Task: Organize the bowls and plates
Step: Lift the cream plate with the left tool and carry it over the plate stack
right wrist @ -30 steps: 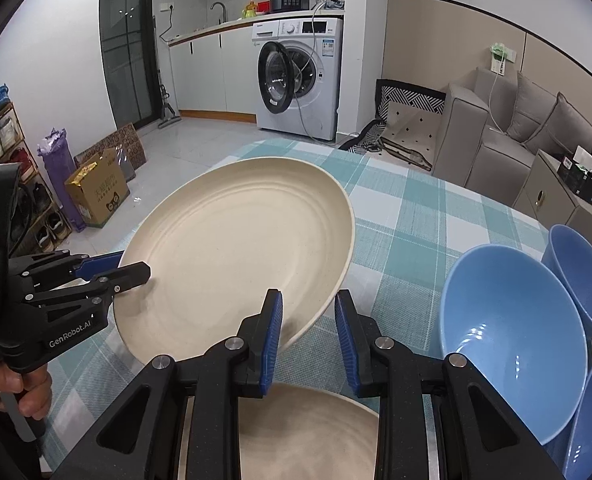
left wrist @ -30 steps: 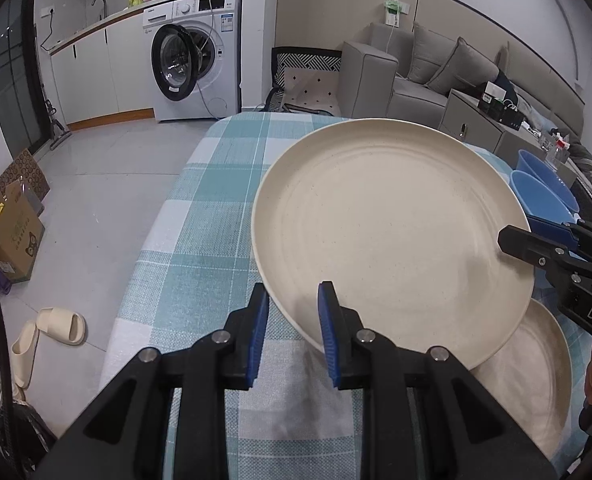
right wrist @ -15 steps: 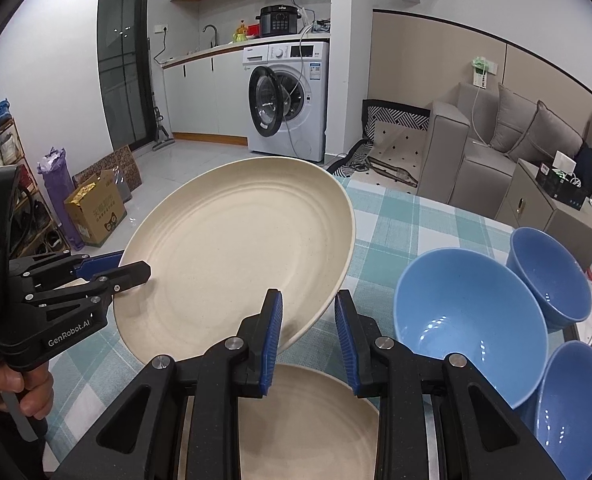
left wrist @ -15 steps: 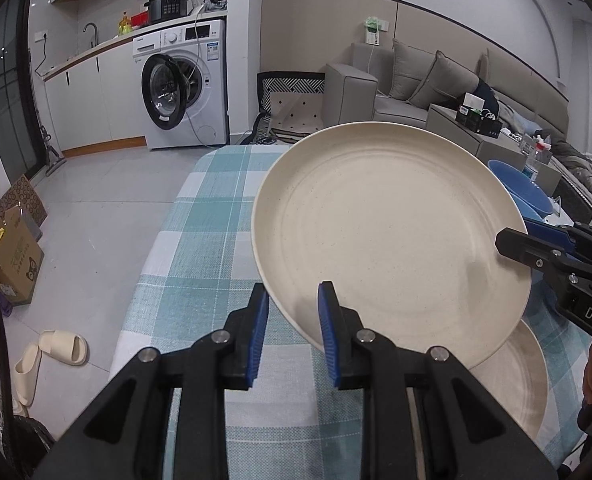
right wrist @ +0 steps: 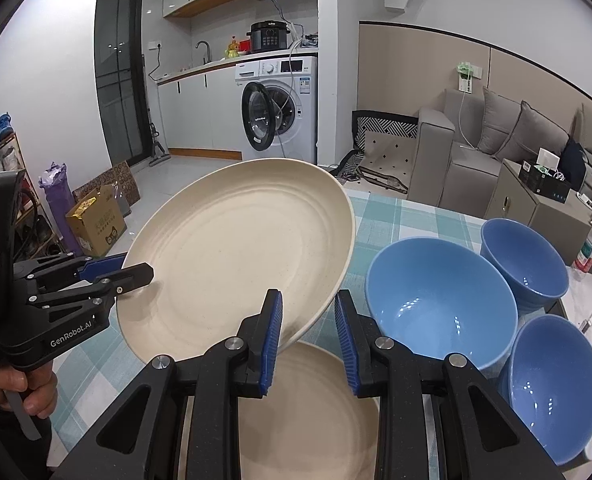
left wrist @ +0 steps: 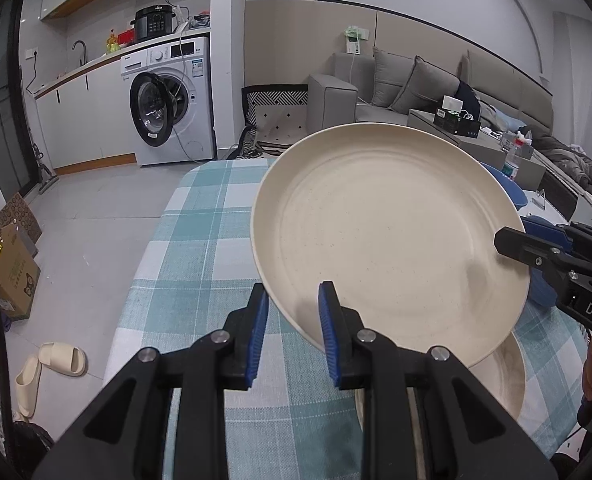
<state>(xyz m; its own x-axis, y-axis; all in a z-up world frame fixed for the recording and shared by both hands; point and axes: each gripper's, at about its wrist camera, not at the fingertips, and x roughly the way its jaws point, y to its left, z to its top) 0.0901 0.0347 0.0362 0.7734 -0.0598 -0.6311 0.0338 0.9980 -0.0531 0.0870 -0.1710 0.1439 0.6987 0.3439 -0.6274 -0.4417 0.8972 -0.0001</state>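
A large cream plate (left wrist: 387, 240) (right wrist: 236, 256) hangs tilted above the checked table (left wrist: 200, 240), carried by both grippers. My left gripper (left wrist: 292, 294) is shut on its near left rim. My right gripper (right wrist: 308, 300) is shut on the opposite rim and shows in the left wrist view as a black jaw (left wrist: 513, 244). The left gripper (right wrist: 136, 272) reaches in from the left of the right wrist view. Directly below, a second cream plate (right wrist: 307, 412) (left wrist: 491, 384) lies flat on the table. Three blue bowls (right wrist: 439, 300) stand to the right of it.
The bowls cluster at the table's right: one large, one behind (right wrist: 523, 256), one in front (right wrist: 551, 388). A plastic bottle (right wrist: 589, 248) stands at the far right. A sofa (left wrist: 395, 92), a washing machine (left wrist: 168, 100) and a cardboard box (left wrist: 12, 272) lie beyond the table.
Both grippers have risen with the cream plate between them. The table, the lower plate and the bowls have dropped lower in both views, and more of the room shows above.
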